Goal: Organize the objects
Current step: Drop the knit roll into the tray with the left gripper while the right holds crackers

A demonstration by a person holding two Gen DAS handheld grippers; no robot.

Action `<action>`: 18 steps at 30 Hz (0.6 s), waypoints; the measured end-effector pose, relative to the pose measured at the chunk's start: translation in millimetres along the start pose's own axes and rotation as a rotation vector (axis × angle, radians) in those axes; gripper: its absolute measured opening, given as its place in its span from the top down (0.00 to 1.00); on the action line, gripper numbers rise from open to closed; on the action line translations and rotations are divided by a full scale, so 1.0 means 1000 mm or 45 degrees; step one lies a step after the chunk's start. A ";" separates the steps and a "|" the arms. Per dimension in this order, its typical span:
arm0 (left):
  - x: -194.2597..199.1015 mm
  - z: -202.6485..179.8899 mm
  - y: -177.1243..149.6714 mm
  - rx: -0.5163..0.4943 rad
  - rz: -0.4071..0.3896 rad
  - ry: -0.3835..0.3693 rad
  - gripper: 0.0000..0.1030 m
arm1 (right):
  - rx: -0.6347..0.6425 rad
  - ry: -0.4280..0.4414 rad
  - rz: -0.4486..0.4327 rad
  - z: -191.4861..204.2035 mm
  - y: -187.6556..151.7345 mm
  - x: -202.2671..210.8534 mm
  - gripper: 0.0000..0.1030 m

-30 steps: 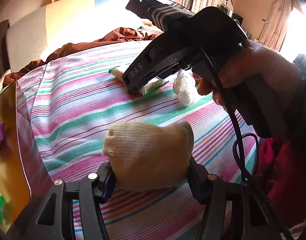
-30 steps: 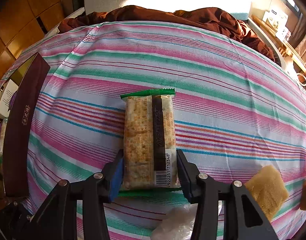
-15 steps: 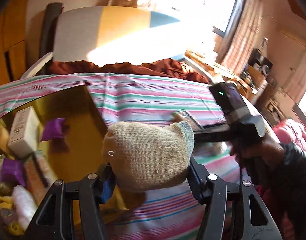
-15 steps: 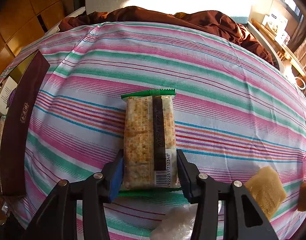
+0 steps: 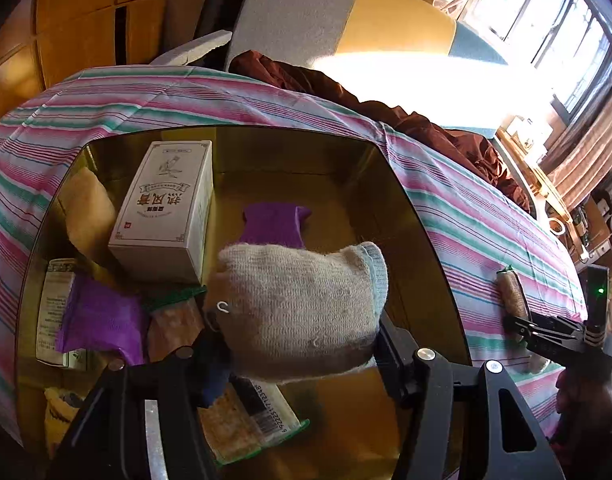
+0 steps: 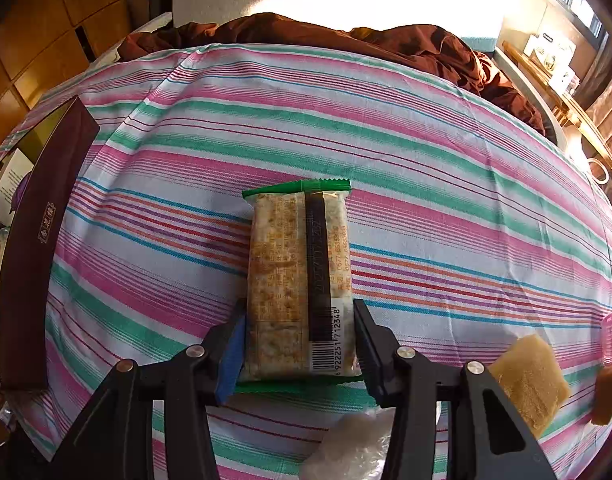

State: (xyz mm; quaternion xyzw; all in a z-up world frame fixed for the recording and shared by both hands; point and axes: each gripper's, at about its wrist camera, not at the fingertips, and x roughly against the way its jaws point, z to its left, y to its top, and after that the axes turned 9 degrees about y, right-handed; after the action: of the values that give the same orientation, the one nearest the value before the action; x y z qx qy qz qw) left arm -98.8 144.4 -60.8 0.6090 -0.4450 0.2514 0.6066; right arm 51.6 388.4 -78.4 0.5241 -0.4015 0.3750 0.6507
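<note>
Right hand-held gripper (image 6: 299,344) clamps cracker pack (image 6: 299,276), barcode 6922251712348

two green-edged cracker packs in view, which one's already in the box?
The cracker pack under the left gripper, lying inside the gold box. The other pack lies on the striped cloth, between the right gripper's fingers.

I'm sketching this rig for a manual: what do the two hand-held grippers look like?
Both are black plastic. The left hand-held gripper and right hand-held gripper each have angular two-finger frames with silver screws and blue pads. In the left view, the right one's body shows a green light.
</note>
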 end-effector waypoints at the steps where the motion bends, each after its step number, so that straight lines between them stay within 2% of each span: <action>1: -0.003 0.001 0.002 0.004 0.009 0.007 0.39 | 0.001 0.000 0.000 -0.006 0.004 -0.002 0.52; 5: -0.008 0.001 0.006 -0.007 0.013 0.064 0.37 | 0.003 -0.001 0.000 -0.006 0.004 -0.002 0.52; 10: 0.001 0.003 0.000 -0.027 -0.034 0.103 0.23 | 0.002 -0.010 -0.001 -0.010 0.008 -0.008 0.50; 18: 0.038 0.009 -0.007 -0.059 -0.191 0.163 0.23 | 0.004 -0.016 -0.002 -0.012 0.011 -0.009 0.50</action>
State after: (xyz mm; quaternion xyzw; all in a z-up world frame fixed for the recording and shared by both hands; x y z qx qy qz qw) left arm -77.1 125.9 -33.7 0.6091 -0.3642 0.2331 0.6648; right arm 39.3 401.5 -84.3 0.5278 -0.4047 0.3718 0.6477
